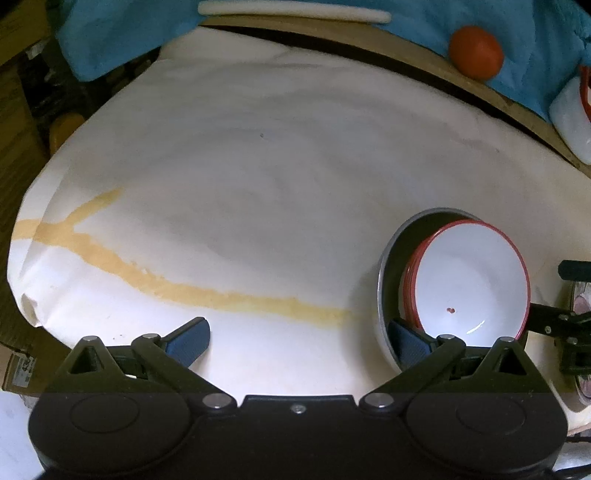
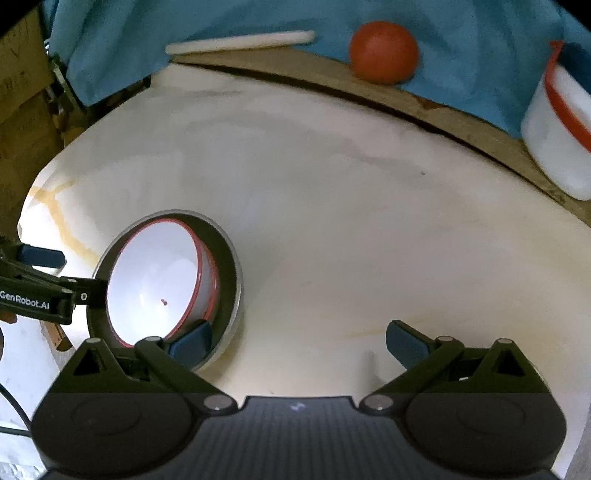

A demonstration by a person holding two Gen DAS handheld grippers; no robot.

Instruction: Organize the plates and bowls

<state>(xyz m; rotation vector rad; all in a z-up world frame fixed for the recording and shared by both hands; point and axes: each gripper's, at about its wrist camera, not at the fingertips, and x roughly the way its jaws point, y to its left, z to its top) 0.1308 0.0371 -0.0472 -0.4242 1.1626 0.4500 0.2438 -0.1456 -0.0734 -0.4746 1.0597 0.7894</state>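
A stack of white red-rimmed plates leans inside a dark round metal pan on the white table. It also shows in the right wrist view, plates in the pan. My left gripper is open and empty, with its right finger pad at the pan's near rim. My right gripper is open and empty, with its left finger pad against the pan's near rim. Each gripper shows at the edge of the other's view.
The white table has a yellow stain line. Behind it lie a blue cloth, an orange ball, a white stick and a white red-rimmed tub. Cardboard boxes stand at the left.
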